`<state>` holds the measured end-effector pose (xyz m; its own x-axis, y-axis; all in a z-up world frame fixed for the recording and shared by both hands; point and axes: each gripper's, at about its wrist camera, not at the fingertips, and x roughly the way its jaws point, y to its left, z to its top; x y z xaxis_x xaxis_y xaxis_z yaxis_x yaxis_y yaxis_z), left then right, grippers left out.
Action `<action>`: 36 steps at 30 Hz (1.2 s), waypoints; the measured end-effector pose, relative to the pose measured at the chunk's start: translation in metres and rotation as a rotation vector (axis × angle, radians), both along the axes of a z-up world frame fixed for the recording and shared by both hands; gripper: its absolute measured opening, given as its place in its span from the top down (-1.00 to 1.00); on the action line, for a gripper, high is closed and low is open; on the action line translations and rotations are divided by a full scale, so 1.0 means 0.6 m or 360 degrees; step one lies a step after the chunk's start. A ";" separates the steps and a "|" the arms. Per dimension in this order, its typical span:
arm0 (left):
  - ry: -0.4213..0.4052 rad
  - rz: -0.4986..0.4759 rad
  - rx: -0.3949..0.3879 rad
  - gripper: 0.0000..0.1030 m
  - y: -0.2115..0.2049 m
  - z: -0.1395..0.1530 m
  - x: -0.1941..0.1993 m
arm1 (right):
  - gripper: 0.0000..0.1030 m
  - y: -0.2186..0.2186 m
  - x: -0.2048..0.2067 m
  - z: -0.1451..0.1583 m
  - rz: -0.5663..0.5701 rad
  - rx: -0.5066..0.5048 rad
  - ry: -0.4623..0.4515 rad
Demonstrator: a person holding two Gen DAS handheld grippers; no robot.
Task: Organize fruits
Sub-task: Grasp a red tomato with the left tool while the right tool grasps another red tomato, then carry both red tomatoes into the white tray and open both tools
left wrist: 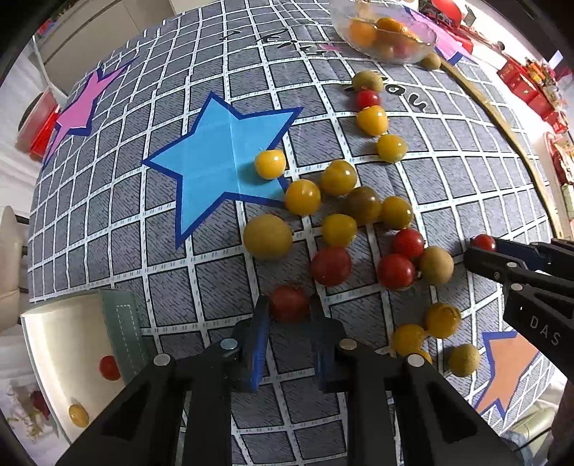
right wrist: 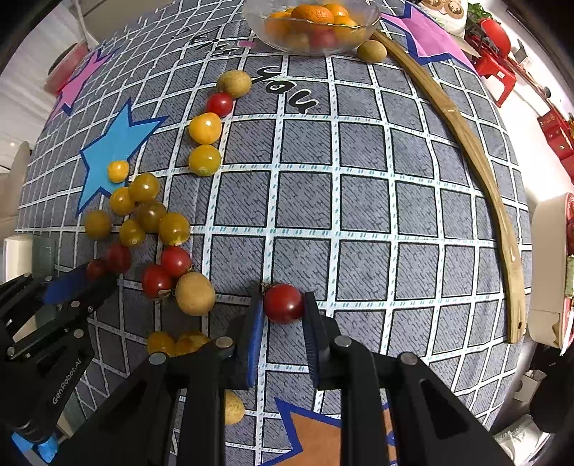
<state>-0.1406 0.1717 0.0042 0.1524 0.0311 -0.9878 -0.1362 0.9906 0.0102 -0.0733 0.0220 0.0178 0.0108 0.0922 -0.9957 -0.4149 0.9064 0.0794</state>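
The black plastic left gripper (left wrist: 289, 315) and black plastic right gripper (right wrist: 283, 312) have blue-padded jaws, silver round screws, white lettering.

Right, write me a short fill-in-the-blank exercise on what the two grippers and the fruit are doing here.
1. The left gripper has a small ____ cherry tomato between its fingers.
2. The right gripper has a second red cherry tomato between its ____ fingertips.
3. The clear glass bowl at the far edge holds ____ mandarins.
4. One yellow cherry tomato lies on the blue paper ____.

Missing words: red; two; orange; star
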 end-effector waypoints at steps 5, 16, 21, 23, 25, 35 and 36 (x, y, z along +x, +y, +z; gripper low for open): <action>-0.0025 0.0026 -0.0030 0.56 0.005 0.016 -0.010 | 0.56 0.008 0.000 0.010 -0.0012 0.0066 0.0003; -0.0089 0.0063 -0.0072 0.56 0.008 0.065 -0.051 | 0.56 0.030 -0.027 0.039 -0.0065 0.0149 0.0034; -0.0122 0.0097 -0.0075 0.56 0.033 0.072 -0.093 | 0.56 0.035 -0.055 0.055 -0.0039 0.0167 0.0026; -0.0136 0.0115 -0.0073 0.56 0.044 0.077 -0.102 | 0.56 0.048 -0.062 0.062 -0.0023 0.0173 0.0020; -0.0149 0.0141 -0.0077 0.56 0.055 0.082 -0.113 | 0.56 0.039 -0.074 0.072 -0.0008 0.0178 0.0017; -0.0178 0.0310 -0.0044 0.56 0.125 0.093 -0.189 | 0.56 0.109 -0.131 0.097 0.0160 0.0217 0.0024; -0.0179 0.0329 -0.0040 0.56 0.133 0.093 -0.197 | 0.56 0.115 -0.136 0.100 0.0184 0.0221 0.0026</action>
